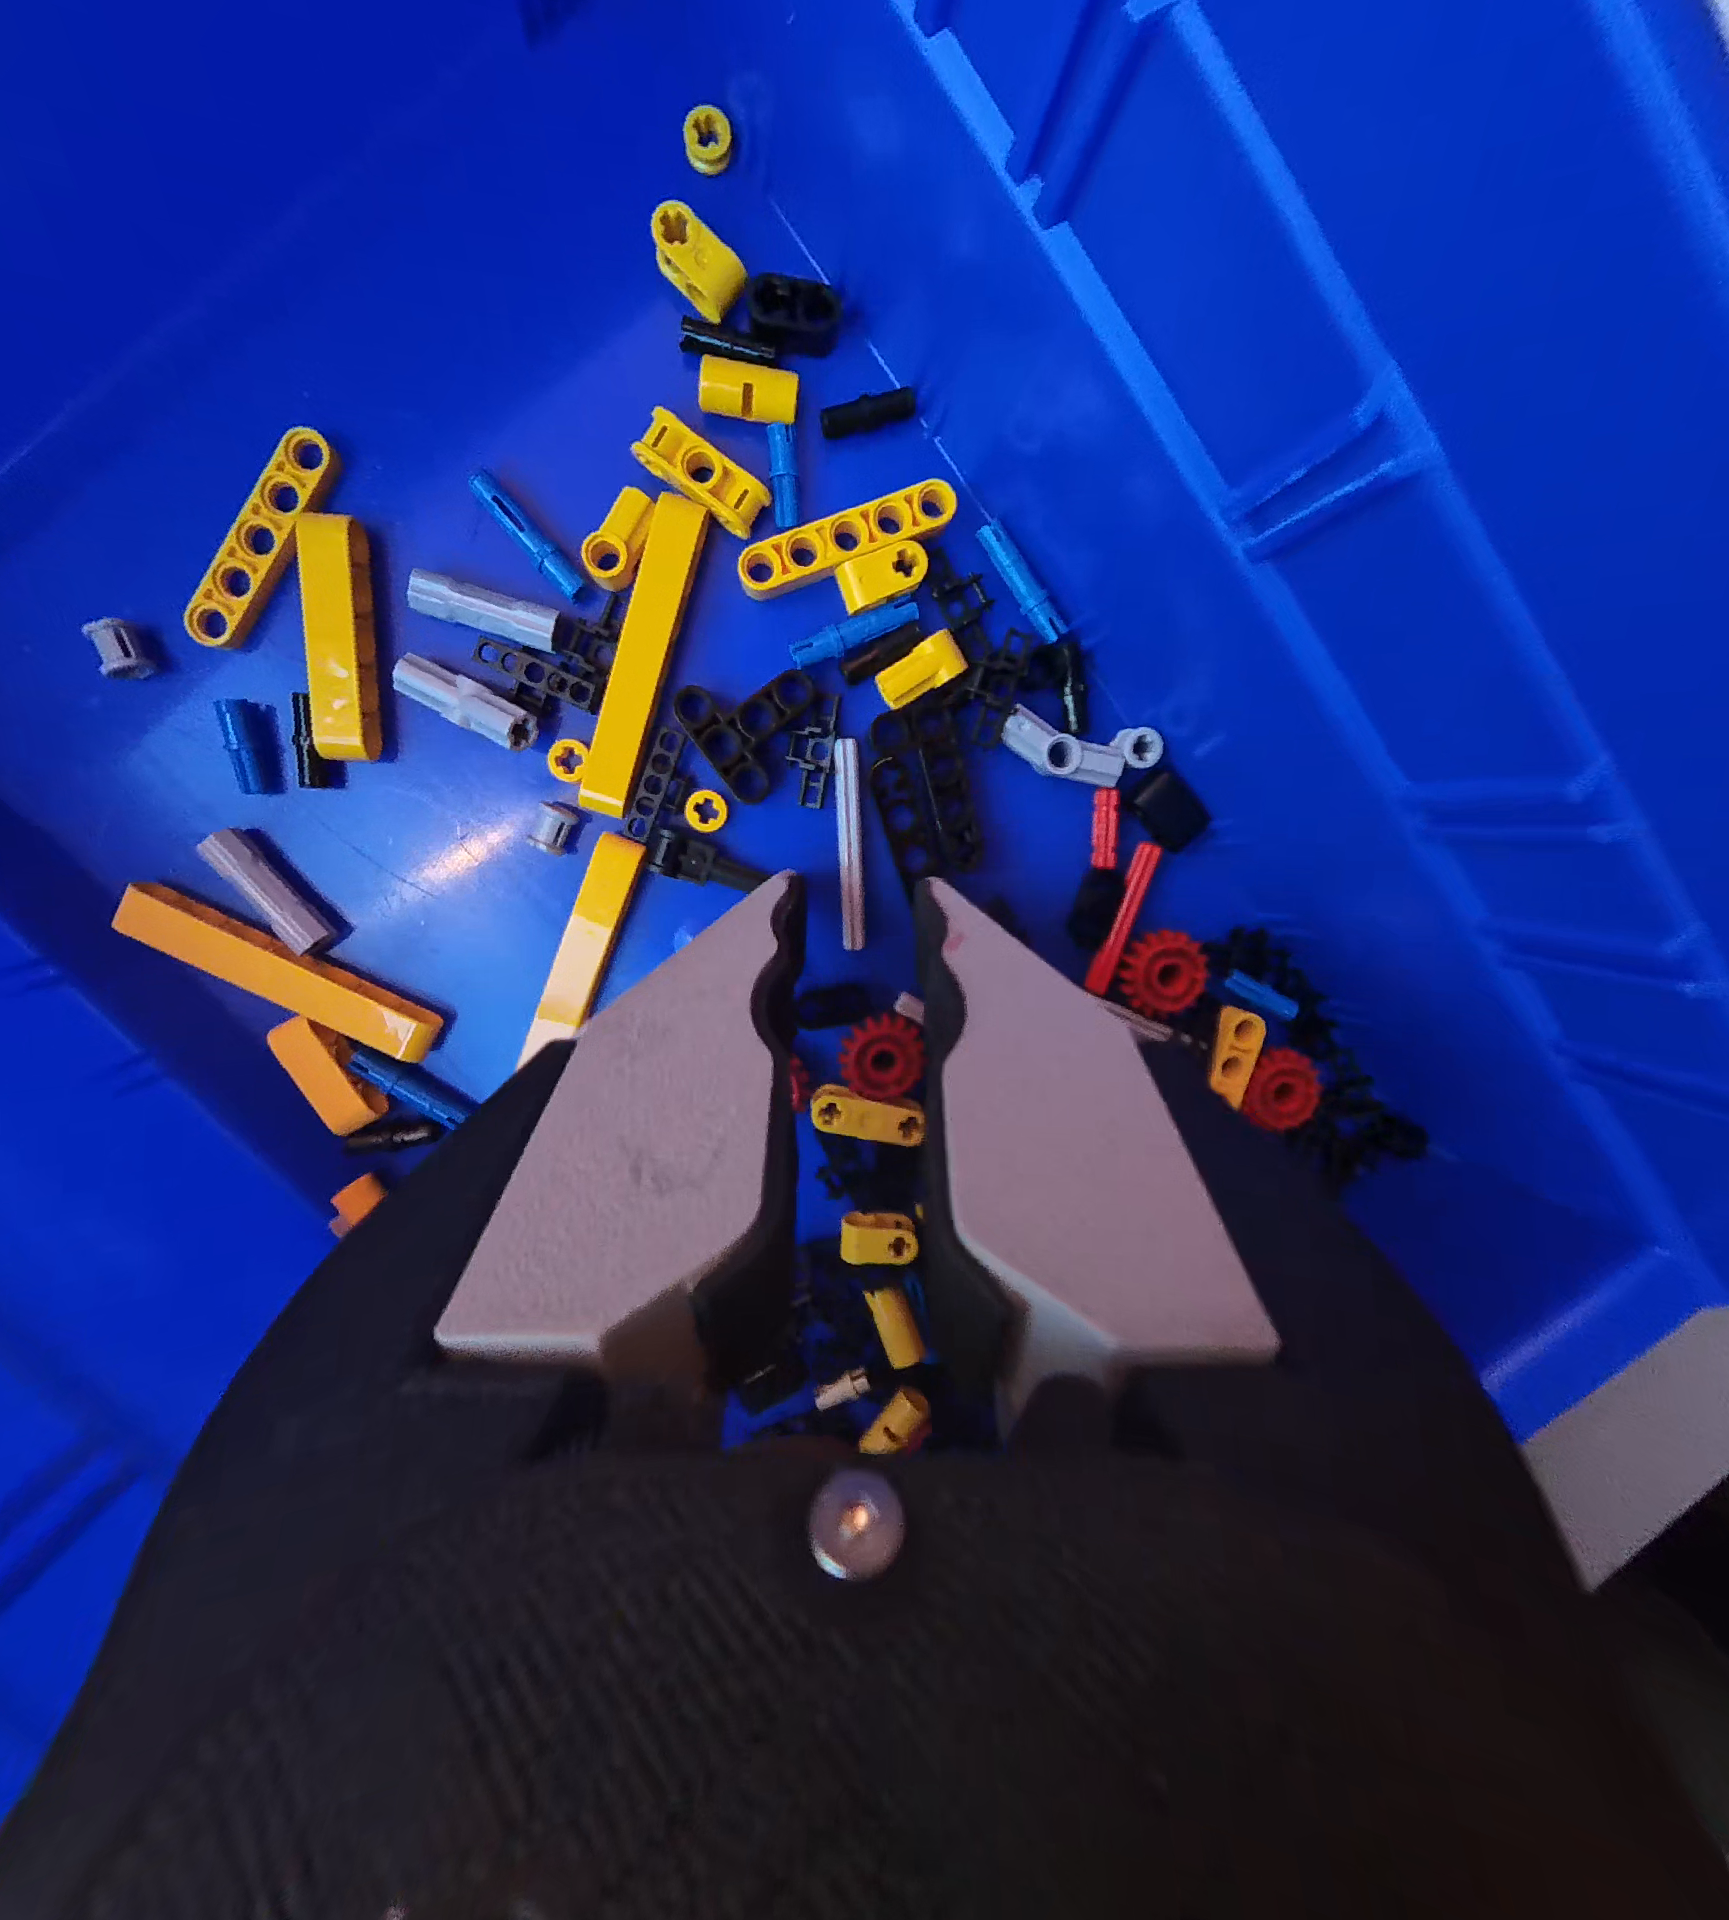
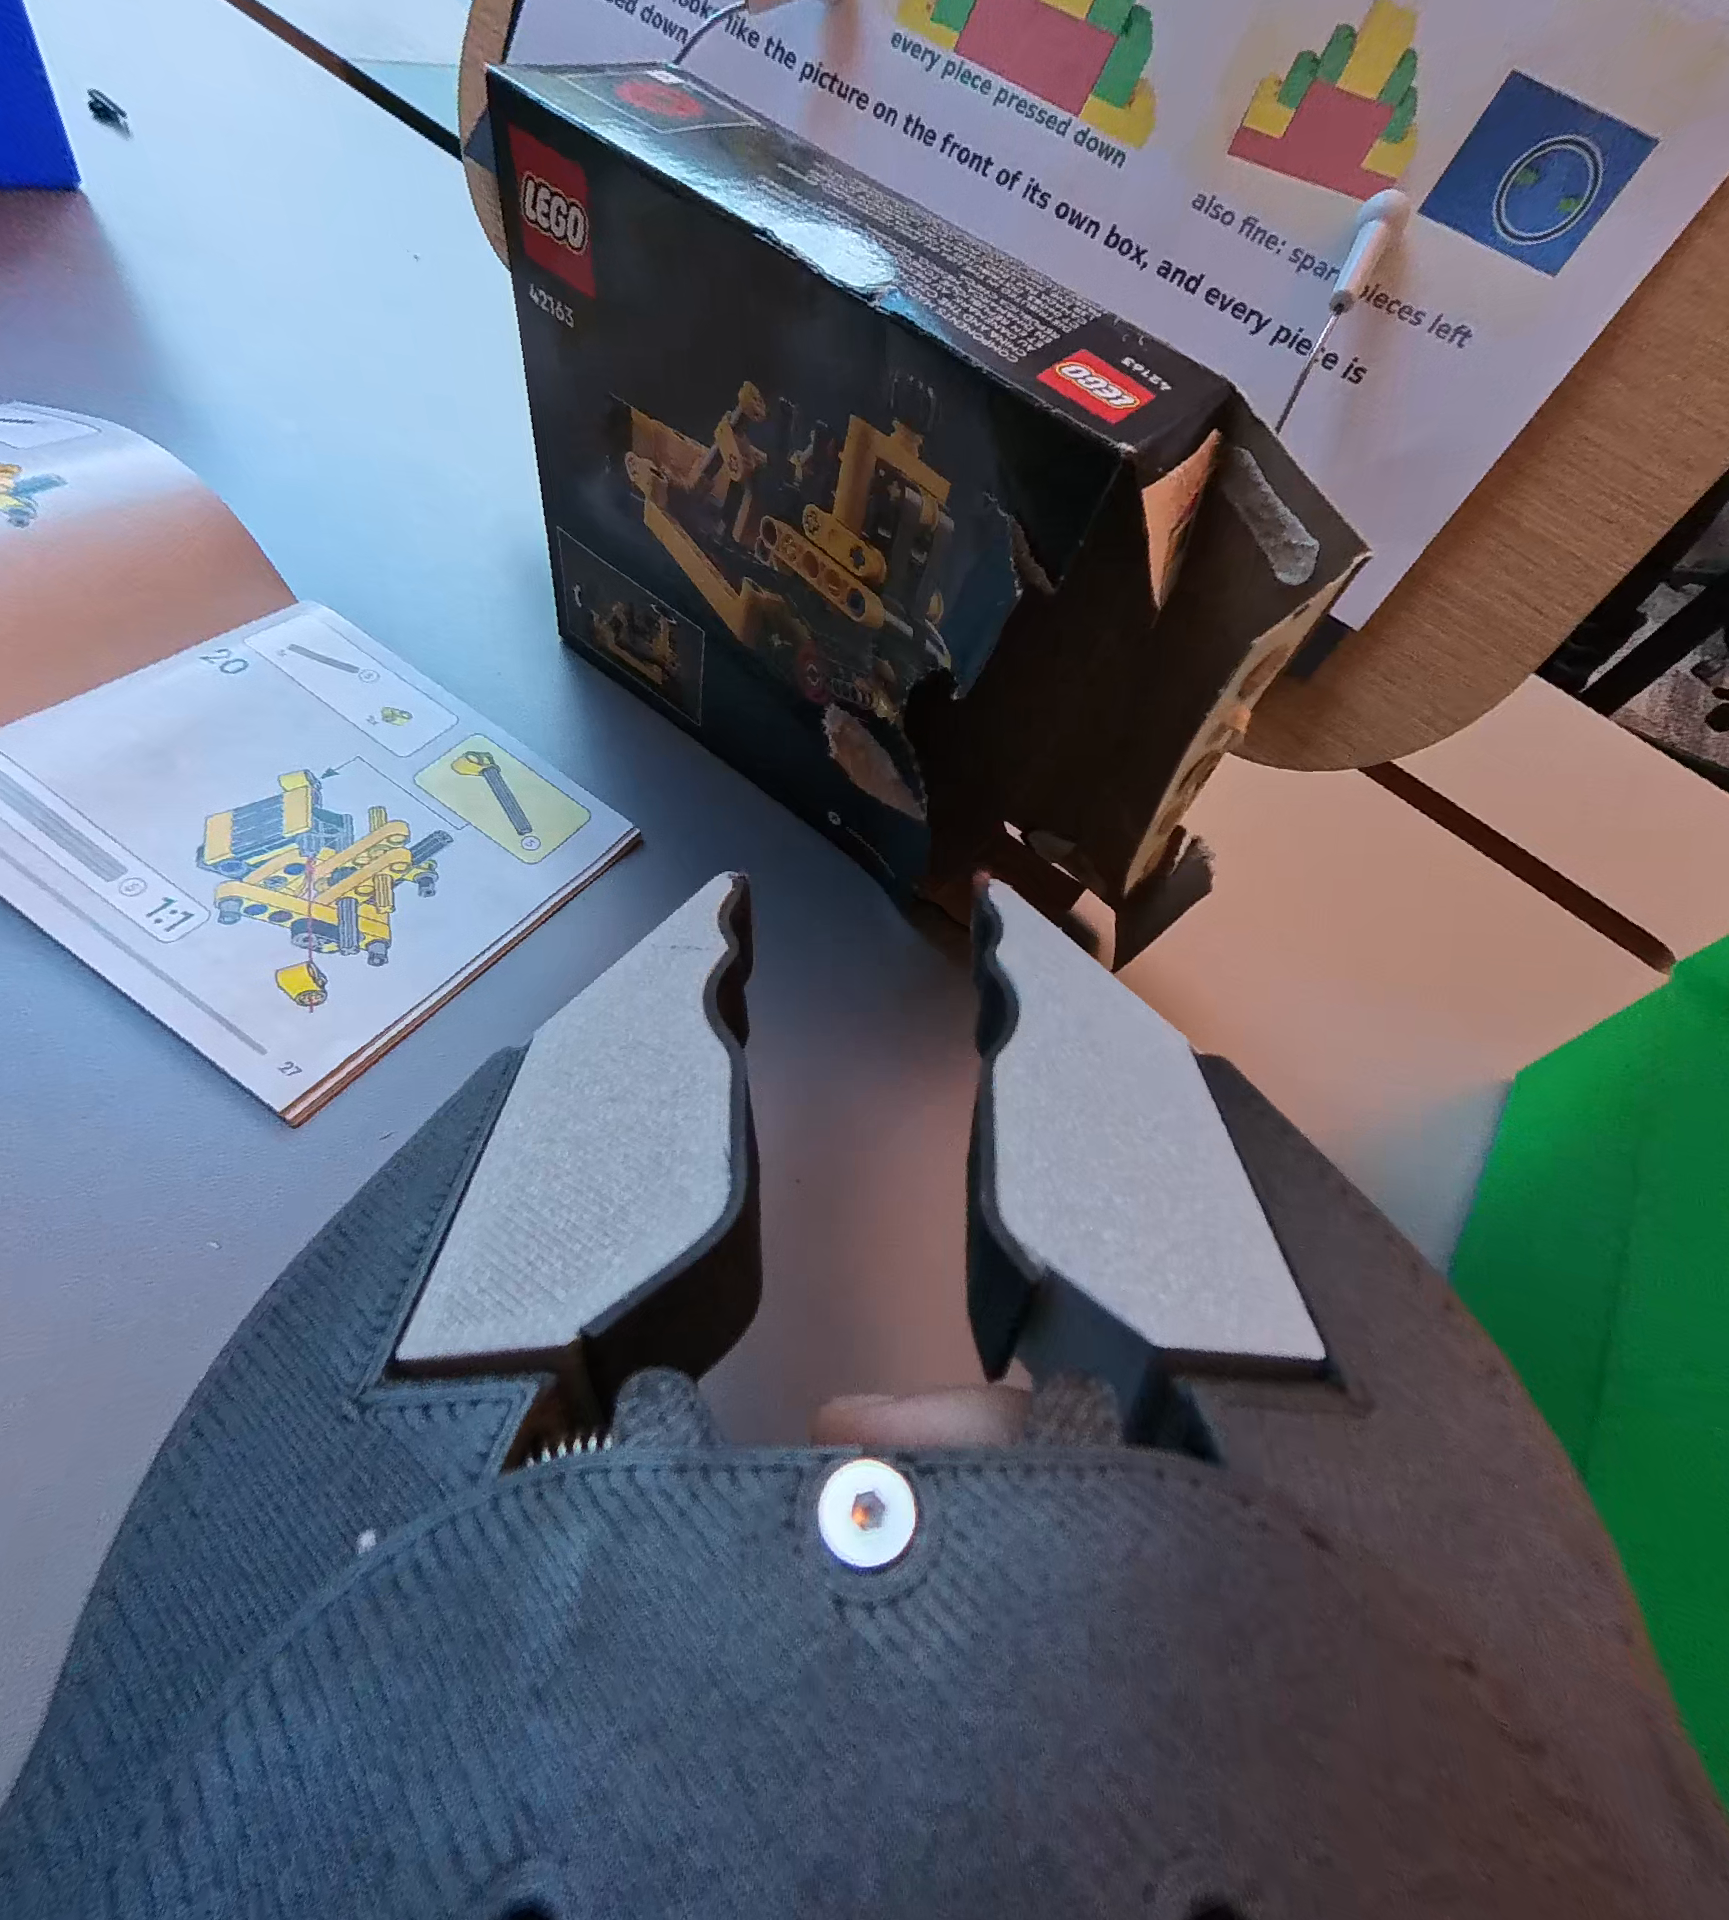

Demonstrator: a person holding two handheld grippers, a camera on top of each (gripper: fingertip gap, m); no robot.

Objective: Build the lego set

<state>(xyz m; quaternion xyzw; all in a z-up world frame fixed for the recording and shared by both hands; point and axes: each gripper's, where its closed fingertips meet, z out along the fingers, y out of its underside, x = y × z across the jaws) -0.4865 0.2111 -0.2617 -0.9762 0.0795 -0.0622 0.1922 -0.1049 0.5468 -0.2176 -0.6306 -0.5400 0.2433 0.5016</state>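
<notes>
- Left gripper (image 1: 855,904) hovering inside blue bin (image 1: 1359,520), fingers parted a little, nothing between them.
- Loose Technic pieces (image 1: 631,675) scattered over bin floor: yellow beams, blue and black pins, grey connectors, red gears (image 1: 879,1058), black links.
- Thin grey axle (image 1: 847,842) lying just ahead of left fingertips, roughly in line with the gap (likely next pick, only a guess).
- Right gripper (image 2: 855,904) held over dark desk (image 2: 216,1299), fingers spread wide, empty.
- Torn-open set box (image 2: 818,499) standing on desk just beyond right fingertips; open instruction booklet (image 2: 268,862) lying flat to its left.
- Printed sheet on wooden board (image 2: 1618,468) behind box; green patch (image 2: 1670,1351) at right edge (cannot tell what).
- No built-up model visible in either view.
- Handling: pieces light, rigid, smooth plastic, prone to skating on slick bin floor; axle thin and round, likely to roll or twist out.
- Best hold probably across axle mid-length, fingers square to it; beams by long flat sides; gears across the teeth.
</notes>
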